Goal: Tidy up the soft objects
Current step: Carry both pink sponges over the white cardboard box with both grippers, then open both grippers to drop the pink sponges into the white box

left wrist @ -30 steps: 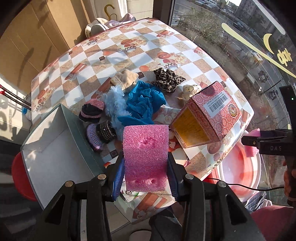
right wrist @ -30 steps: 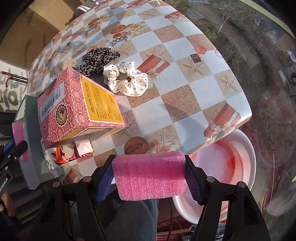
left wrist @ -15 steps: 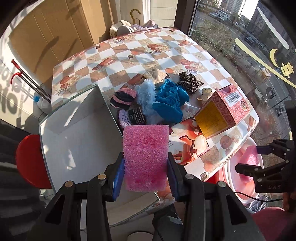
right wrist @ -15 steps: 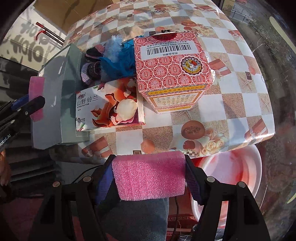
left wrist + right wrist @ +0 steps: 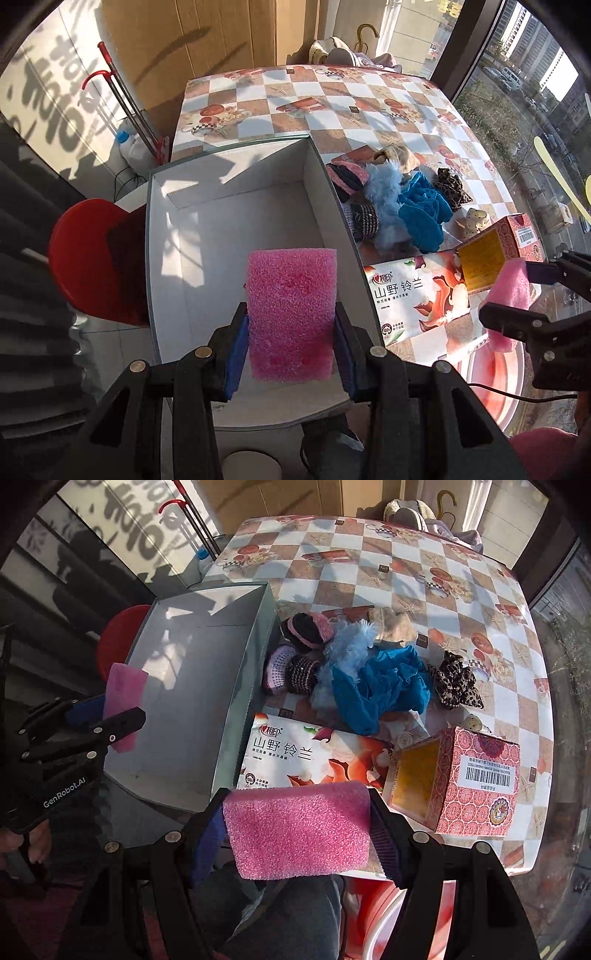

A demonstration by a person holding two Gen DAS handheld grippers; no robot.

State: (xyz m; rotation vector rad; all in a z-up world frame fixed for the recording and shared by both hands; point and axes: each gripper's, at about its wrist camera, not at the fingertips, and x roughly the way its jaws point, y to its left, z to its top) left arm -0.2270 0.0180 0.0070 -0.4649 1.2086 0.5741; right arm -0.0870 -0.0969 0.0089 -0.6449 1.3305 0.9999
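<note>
Sunlit window corner; checkered surface (image 5: 332,99) with a glass wall on the right, street below.

Open grey box (image 5: 236,206) sits at the surface's near-left edge, white inside, nothing in it that I can see. Just beside its right wall, a heap of soft things: pink-and-black knit pieces (image 5: 304,629), pale blue fluffy piece (image 5: 345,646), blue cloth (image 5: 384,685), leopard scrunchie (image 5: 456,683), a spotted cream item (image 5: 474,221) mostly hidden. A flat tissue pack (image 5: 310,755) and a red patterned carton (image 5: 476,779) lie nearer the front edge.

Left tongs (image 5: 291,343) closed on a pink foam block (image 5: 291,314), held upright over the box's near end. Right tongs (image 5: 297,830) closed on a second pink foam block (image 5: 297,829), held crosswise off the front edge of the surface, above the person's lap and a pink basin (image 5: 373,912).

Judgement: left block looks about ready to drop into the box; right block not yet near it.

Risks:
- Left block hangs close to the box's near rim; released here it may tip outward and fall to the floor.
- Foam is springy and light, so it may cling to one pad on opening and land askew.
- Right tongs must cross toward the box; the two tools could collide over it.
- Right block slipping now would land in the basin or lap.
</note>
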